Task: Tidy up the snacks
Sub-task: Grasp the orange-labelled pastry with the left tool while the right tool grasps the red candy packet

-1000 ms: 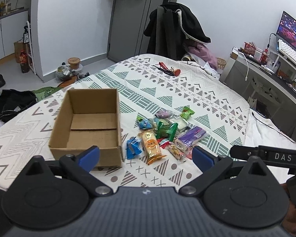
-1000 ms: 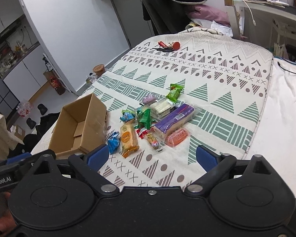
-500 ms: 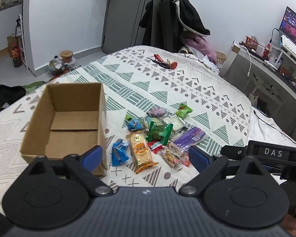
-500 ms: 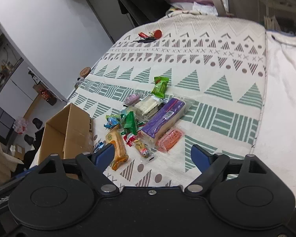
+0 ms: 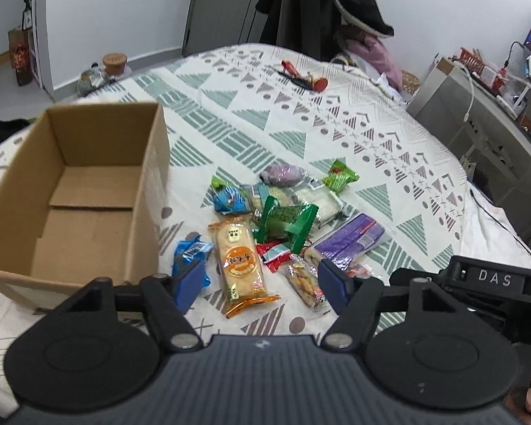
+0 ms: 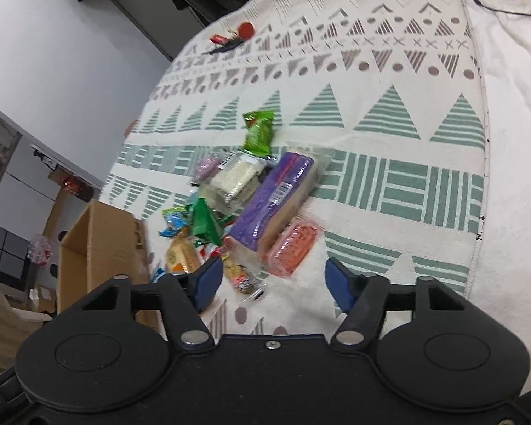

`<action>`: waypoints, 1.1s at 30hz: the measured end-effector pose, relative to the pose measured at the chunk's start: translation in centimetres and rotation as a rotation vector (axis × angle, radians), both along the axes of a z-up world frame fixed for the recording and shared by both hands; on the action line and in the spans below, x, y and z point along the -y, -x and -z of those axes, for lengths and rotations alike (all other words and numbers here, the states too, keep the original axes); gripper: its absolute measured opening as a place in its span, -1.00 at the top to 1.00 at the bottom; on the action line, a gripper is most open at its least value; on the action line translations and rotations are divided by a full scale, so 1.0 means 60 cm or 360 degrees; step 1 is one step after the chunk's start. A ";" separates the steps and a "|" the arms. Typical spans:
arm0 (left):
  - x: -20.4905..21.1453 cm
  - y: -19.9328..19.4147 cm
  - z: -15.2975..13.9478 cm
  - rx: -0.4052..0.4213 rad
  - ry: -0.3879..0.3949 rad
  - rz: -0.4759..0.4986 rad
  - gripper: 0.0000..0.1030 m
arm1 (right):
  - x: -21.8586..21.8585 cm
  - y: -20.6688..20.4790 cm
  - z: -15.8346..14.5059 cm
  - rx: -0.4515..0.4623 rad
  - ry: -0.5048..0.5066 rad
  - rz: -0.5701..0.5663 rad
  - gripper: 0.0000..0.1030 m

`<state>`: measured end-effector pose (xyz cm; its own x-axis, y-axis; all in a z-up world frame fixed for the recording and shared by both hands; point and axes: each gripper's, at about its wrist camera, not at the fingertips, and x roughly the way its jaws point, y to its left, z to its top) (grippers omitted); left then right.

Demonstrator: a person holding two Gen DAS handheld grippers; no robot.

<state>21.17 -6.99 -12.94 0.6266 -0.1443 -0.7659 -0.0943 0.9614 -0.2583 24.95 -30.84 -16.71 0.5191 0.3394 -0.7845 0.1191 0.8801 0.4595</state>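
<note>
Left tongs (image 5: 260,287) and right tongs (image 6: 274,285) both spread wide, holding nothing. On the bed (image 5: 389,148), left to right: cardboard box (image 5: 74,191), then the snack pile (image 5: 283,226) just beside it.

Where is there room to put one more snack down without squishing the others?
Inside the cardboard box, which holds nothing. Also on the patterned blanket beyond the green packet, toward the red items. It is crowded right of the box, around the orange cracker pack and purple pack.
</note>
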 end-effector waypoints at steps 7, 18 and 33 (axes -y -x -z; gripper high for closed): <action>0.007 -0.037 0.050 -0.0119 0.0010 -0.0015 -0.18 | 0.001 -0.035 0.040 -0.0109 -0.0014 0.0022 0.09; 0.014 -0.081 0.103 -0.0225 -0.0009 -0.0040 -0.18 | -0.007 -0.080 0.088 -0.0246 -0.0019 0.0030 0.15; 0.025 -0.083 0.120 -0.0266 -0.0012 -0.0053 0.34 | -0.021 -0.106 0.098 -0.0216 0.0084 0.0026 0.18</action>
